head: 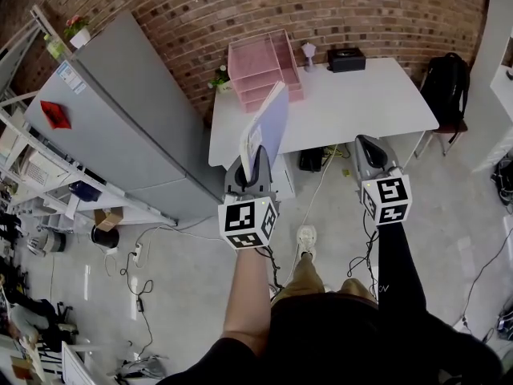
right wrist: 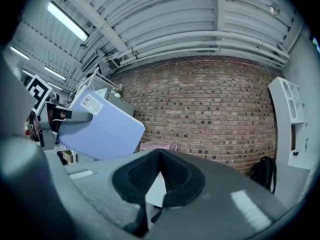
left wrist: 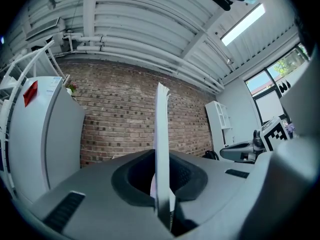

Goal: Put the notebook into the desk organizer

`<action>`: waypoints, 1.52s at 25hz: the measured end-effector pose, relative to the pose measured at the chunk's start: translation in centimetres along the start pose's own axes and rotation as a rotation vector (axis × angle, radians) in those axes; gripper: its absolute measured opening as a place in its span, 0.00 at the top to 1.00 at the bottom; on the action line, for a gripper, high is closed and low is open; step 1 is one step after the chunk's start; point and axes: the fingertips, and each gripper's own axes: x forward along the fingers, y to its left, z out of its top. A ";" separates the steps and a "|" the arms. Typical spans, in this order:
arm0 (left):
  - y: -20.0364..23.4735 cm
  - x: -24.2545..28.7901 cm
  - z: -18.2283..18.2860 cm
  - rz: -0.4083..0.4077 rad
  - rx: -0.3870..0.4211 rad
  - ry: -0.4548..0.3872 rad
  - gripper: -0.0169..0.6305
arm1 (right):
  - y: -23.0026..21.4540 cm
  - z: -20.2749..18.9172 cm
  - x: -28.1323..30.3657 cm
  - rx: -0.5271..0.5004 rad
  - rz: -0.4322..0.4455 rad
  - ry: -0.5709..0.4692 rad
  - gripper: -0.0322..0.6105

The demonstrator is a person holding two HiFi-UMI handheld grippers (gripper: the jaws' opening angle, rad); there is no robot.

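Left gripper (head: 256, 167): closed on the lower edge of the notebook (head: 271, 123), which stands upright and edge-on between the pads.
Notebook: lavender-blue cover with a white barcode sticker at one corner and spiral binding along one edge. It is held in the air at the near-left corner of the desk (head: 361, 103), apart from the desk organizer (head: 255, 42).
Right gripper (head: 366, 143): jaws together with nothing between them, level, to the right of the left gripper, just short of the desk's near edge.
Desk organizer: pink wire mesh, stacked open-fronted trays, on the far-left corner of the desk against the brick wall (head: 160, 6).
Desk: white, smooth and rectangular. Its middle and right are bare, and a black box (head: 346, 58) sits at the far edge.
Left bound: a tall grey refrigerator (head: 120, 127), flat-sided, close beside the desk's left end.
Right bound: a black backpack (head: 446, 83) at the desk's right end.
Open room: grey floor (head: 184, 271) between the person and the desk, with cables trailing across it.
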 end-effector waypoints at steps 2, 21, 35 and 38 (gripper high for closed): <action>0.7 1.6 -0.1 -0.004 -0.003 -0.003 0.92 | -0.5 -0.2 1.7 -0.005 -0.006 0.001 0.95; 9.3 22.8 -1.1 -0.063 -0.038 0.006 0.92 | -6.4 -0.5 21.6 -0.024 -0.057 0.027 0.95; 13.5 33.6 -0.1 -0.101 -0.015 -0.029 0.92 | -9.8 0.8 32.1 -0.022 -0.101 -0.013 0.95; 14.1 35.0 0.0 -0.102 -0.014 -0.036 0.92 | -10.2 0.6 33.6 -0.025 -0.100 -0.013 0.95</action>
